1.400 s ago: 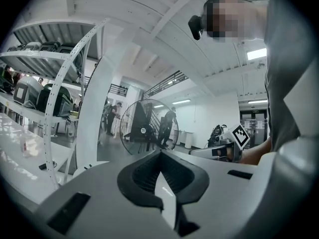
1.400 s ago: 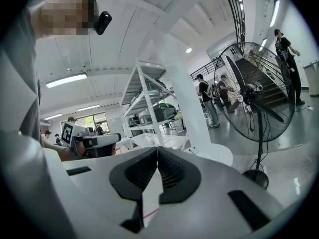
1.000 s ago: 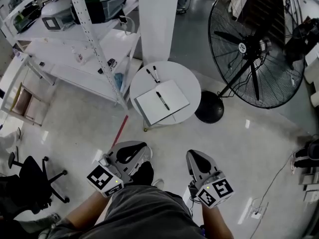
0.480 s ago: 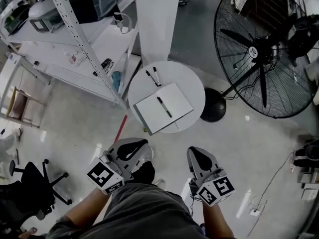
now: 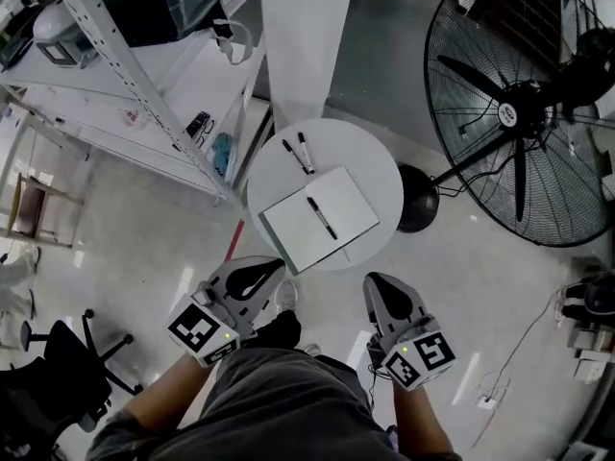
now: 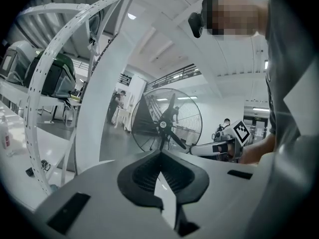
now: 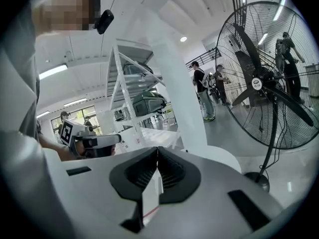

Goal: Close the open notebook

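Table: round, white, just ahead of the fingertips.
On it: open notebook; two markers beyond it.

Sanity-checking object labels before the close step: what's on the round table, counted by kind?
notebook, open: 1
pen lying on the notebook's page: 1
markers on the round table beside the notebook: 2
Total: 4
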`<state>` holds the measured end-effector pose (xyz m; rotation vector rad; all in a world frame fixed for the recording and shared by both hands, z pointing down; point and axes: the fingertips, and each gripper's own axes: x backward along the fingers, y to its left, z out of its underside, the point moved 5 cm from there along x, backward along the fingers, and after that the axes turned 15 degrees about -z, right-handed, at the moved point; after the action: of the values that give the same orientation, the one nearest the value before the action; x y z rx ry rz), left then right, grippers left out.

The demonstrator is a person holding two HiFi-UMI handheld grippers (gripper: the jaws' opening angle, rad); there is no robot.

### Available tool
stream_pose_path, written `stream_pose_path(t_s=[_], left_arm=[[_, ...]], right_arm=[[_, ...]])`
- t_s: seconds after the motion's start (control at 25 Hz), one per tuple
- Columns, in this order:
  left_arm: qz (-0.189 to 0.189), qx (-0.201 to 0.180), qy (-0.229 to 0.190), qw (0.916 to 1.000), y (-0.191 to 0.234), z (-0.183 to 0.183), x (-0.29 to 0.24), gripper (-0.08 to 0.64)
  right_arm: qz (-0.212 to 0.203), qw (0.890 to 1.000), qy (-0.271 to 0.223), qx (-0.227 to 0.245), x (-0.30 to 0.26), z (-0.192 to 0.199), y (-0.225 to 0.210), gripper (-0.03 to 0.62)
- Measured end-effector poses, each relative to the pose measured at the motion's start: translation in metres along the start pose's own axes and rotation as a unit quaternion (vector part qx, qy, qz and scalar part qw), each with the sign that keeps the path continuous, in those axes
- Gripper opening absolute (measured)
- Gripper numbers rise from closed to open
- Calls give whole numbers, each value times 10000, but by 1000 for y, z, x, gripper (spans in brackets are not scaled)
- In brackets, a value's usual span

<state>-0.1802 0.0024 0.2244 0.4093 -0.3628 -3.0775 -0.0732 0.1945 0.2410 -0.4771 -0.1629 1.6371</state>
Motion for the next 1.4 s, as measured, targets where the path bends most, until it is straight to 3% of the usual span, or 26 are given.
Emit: stream_pose_path(t_s=[0.36,0.76,1.16,1.4], left_arm=[[-54,-17,20,10000,48,5,-27,14],[-379,172,95,9991,70,20,-43,14],[-1117,381,203,9928,78,53,-63,14],[-1849,594,294,9805,74,80,-76,14]], right_arm=[[68,9999,122,19,-46,-7,-25,20],[-198,9990,382,142,-82,-13,-46,20],[-862,9923,846,261,-115,-7,-84,20],[-1523,9809,1176,292,-131,-6,-114,20]])
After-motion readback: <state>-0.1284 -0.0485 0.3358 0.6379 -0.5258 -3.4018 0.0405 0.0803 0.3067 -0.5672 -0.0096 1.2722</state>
